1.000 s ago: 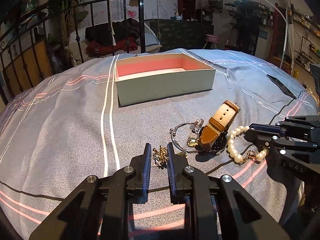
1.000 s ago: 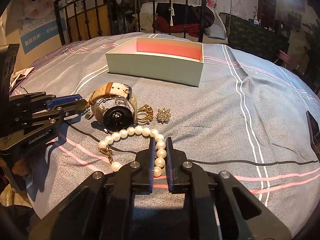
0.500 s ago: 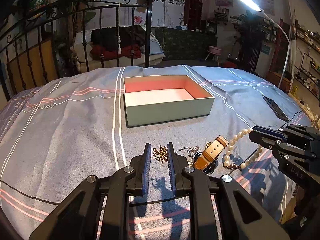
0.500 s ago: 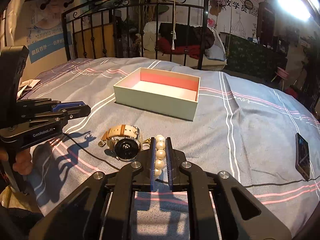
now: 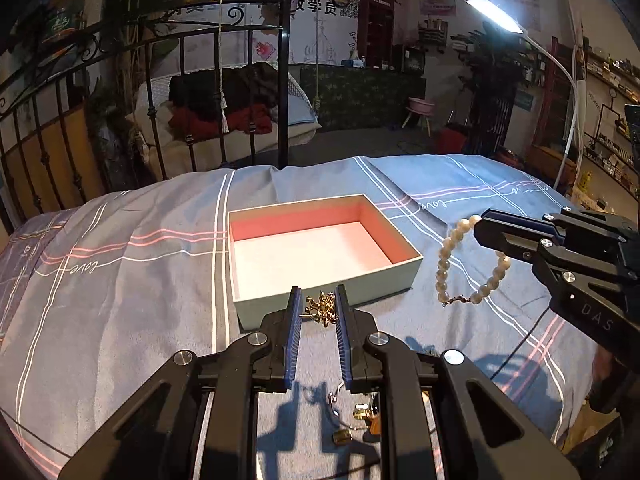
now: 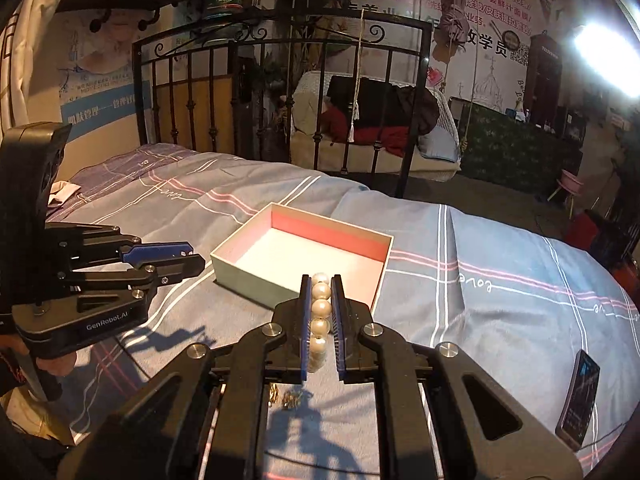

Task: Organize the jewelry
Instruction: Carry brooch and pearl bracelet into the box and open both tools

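Presently, left wrist view: left gripper (image 5: 317, 308) pinches gold brooch (image 5: 321, 309) above box (image 5: 404, 280) near wall, positioned for drop-in. Right wrist view: right gripper (image 6: 321, 312) clamps pearl bracelet (image 6: 320, 312), loop hanging clear; box (image 6: 256, 280) lies just beyond.

Right tongs (image 6: 321, 282) pinch pearl bracelet (image 6: 320, 312) before open box (image 6: 256, 268).
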